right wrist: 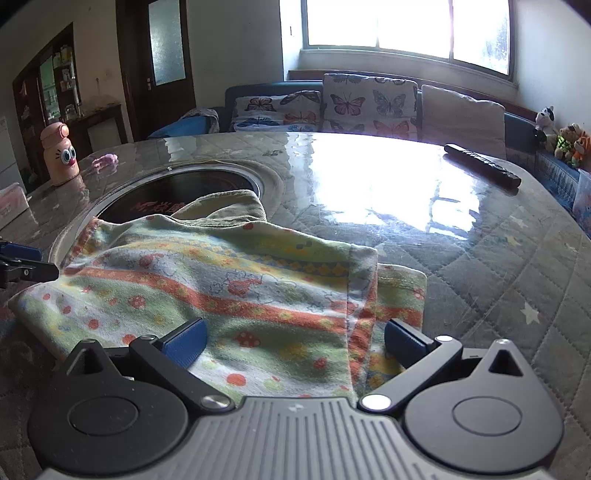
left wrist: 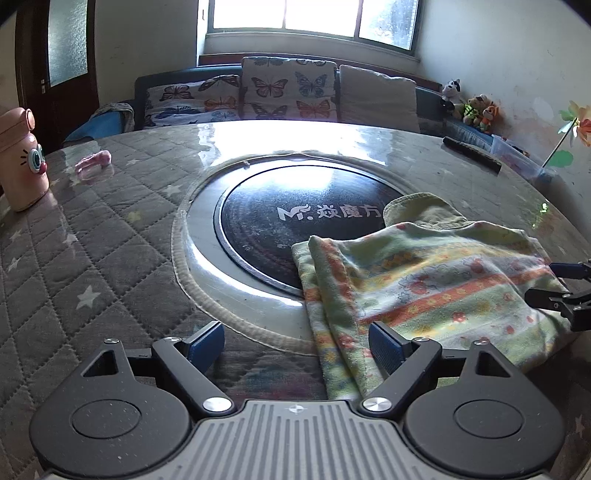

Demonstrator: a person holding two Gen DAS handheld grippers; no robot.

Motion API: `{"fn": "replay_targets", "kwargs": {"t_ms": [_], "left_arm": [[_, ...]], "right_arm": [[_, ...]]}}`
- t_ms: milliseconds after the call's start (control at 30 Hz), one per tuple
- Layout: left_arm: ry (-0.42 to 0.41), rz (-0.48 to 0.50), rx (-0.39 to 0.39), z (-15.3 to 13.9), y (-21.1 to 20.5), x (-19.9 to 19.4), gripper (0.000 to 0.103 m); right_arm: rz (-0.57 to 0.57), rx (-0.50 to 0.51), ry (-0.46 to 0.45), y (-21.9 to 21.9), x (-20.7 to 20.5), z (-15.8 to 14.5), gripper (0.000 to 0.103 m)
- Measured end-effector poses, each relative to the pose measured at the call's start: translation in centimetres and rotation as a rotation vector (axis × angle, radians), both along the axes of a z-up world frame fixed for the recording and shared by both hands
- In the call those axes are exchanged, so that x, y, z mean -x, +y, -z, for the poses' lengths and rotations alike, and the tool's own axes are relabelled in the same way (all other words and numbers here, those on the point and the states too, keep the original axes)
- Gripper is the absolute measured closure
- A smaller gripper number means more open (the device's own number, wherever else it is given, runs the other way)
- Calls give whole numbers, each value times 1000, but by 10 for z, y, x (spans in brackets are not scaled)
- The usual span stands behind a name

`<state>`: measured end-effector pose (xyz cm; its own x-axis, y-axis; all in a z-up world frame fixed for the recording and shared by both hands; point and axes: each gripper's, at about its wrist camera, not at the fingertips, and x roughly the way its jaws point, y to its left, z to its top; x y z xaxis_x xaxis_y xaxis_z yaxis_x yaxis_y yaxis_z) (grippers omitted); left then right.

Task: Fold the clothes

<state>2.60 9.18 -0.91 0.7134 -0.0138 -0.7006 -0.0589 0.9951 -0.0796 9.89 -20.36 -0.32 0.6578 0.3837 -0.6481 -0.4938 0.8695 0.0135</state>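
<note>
Blue-padded jaws of the left gripper [left wrist: 295, 345] stand wide apart over the folded patterned garment's [left wrist: 424, 284] near edge, pressing nothing, while the right gripper [right wrist: 295, 341] gapes equally released above that cloth, which lies on the quilted round table [left wrist: 110, 240] partly covering its black induction cooktop [left wrist: 280, 221].

Daylight is pouring through wide three-pane window [left wrist: 314, 18], glaring off round quilt-covered desk under clear plastic [left wrist: 110, 221]. Dark sofa with butterfly-print cushions [left wrist: 269, 88] is sitting below it. Dark wooden door with frosted glass [right wrist: 162, 48] is standing left; off-white walls [left wrist: 517, 55] are showing stains.
</note>
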Motion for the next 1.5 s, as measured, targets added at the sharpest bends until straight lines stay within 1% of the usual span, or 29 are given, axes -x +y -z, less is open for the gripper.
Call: {"fn": "replay_targets", "kwargs": {"t_ms": [33,67,100,133,267,333,400,533,567,667,767,867,967,1033,1067,1100,1133,1167,1200,1300,1400,1500], "left_arm": [[4,-4,-2,0,0,-1,11],[4,-10,-5,1,0,-2,5],[5,-15,-9,1,1,-2,2],[3,-16,-13,1,1,-2,0],[8,-29,-22,0,5,-4,0],[10,-43,-19,-1,9,-4,0],[4,-52,-18,-3,11,-4,0],[5,-63,-5,-6,14,-6,0],[6,-66,0,-6,15,-7,0],[17,-80,28,-7,19,-11,0],[25,-92,58,-8,22,-13,0],[33,-103,90,-8,25,-15,0],[45,-112,129,-7,28,-17,0],[52,-115,159,-7,30,-17,0],[55,-116,175,-7,31,-17,0],[58,-118,190,-7,31,-17,0],[60,-120,204,-7,32,-17,0],[62,-123,218,-7,33,-17,0],[63,-124,229,-8,33,-18,0],[72,-121,291,-9,34,-19,0],[87,-112,391,-10,35,-21,0],[96,-105,468,-9,34,-27,1]], "right_arm": [[-2,12,-11,1,1,-2,0],[-5,22,-23,3,3,-4,0],[-12,24,-33,4,5,-7,0],[-21,19,-36,5,7,-10,0],[-68,5,-46,12,15,-22,0],[-113,5,-54,20,21,-28,0],[-172,9,-65,33,30,-35,5],[-307,19,-76,63,46,-42,9],[-342,21,-77,71,50,-43,11],[-449,53,-88,96,62,-41,18],[-544,80,-100,117,72,-38,21],[-641,120,-116,142,84,-32,29],[-698,169,-141,162,93,-24,38],[-714,206,-166,171,97,-19,43],[-714,219,-180,173,99,-17,48],[-715,231,-195,176,101,-16,57],[-715,236,-205,177,103,-15,63],[-712,228,-206,176,103,-16,70],[-708,213,-203,175,103,-18,76],[-691,166,-203,168,102,-26,87],[-667,120,-207,160,102,-35,92],[-642,75,-200,151,100,-43,93]]}}
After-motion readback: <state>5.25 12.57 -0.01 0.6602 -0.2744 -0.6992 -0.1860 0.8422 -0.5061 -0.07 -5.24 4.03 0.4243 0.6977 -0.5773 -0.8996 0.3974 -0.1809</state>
